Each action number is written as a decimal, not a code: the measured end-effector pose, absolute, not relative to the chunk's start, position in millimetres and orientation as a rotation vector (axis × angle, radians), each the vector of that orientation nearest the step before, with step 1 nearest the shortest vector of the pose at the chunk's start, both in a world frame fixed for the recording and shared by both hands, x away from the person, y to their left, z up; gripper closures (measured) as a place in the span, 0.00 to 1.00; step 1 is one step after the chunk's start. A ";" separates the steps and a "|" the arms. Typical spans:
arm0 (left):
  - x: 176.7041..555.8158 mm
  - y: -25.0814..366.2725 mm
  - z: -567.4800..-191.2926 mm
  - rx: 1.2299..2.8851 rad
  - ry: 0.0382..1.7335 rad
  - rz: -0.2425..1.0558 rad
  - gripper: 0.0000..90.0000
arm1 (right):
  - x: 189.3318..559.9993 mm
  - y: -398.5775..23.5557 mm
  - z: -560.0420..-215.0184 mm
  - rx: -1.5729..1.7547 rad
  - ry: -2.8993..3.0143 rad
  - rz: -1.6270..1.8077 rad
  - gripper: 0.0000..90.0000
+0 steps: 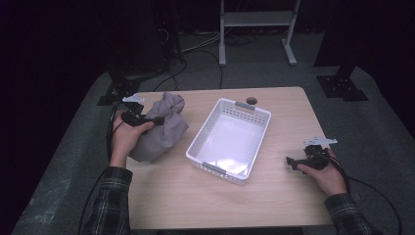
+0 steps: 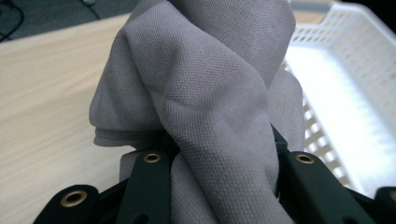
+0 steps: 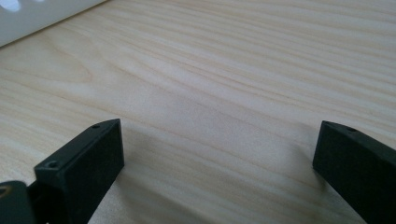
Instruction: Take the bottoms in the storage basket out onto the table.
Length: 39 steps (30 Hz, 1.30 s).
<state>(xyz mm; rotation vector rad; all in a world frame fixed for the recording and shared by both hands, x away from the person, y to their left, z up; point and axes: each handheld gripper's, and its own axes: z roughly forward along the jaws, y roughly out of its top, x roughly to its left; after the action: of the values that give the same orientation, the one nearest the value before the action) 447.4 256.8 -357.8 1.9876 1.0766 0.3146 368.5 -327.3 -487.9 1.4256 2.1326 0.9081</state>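
Between the jaws of my left hand-held gripper [image 2: 219,186] sits the bunched grey knit cloth [image 2: 205,93], a soft woven bundle that I have pinched low down, so its folds rise in front of the jaws and spill to either side. The jaws are clenched on the fabric from both flanks; a thick wad keeps them from meeting. In the high view the cloth [image 1: 161,125] rests on the pale wooden bench [image 1: 195,196] just ahead of that left hand-held gripper [image 1: 147,120], and most of its bulk touches the bench top, so I judge it is only partly lifted, if at all. Gripping it near the bottom gathers the loose folds into one mass, which should keep it from trailing.

Just beyond the cloth, to the side away from my left wrist, stands the white perforated plastic basket [image 1: 230,139], rectangular and empty; its lattice wall [image 2: 336,84] lies close behind the cloth. It seems the likely place for the bundle, near enough for a short carry over the rim.

Well apart, on the far side of the basket, my right hand-held gripper [image 1: 296,164] is released, its jaws spread wide over bare wood [image 3: 219,93] with nothing between them, probably waiting clear of the path.
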 end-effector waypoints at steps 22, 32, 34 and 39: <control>453.1 254.8 -431.7 2.121 1.164 0.297 0.69 | 368.7 -328.9 -487.8 1.432 2.126 0.906 0.01; 453.0 262.4 -450.5 2.095 1.157 0.336 0.66 | 366.8 -331.2 -487.7 1.421 2.139 0.910 0.01; 452.9 263.3 -453.8 2.087 1.153 0.345 0.65 | 366.7 -331.1 -487.7 1.423 2.136 0.910 0.01; 452.7 266.4 -456.9 2.057 1.148 0.339 0.58 | 366.4 -331.0 -487.8 1.420 2.136 0.910 0.01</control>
<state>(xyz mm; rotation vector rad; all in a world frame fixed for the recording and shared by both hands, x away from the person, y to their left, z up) 452.7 266.4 -456.9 2.0570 1.1477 0.3392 366.4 -331.0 -487.8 1.4205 2.1360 0.9101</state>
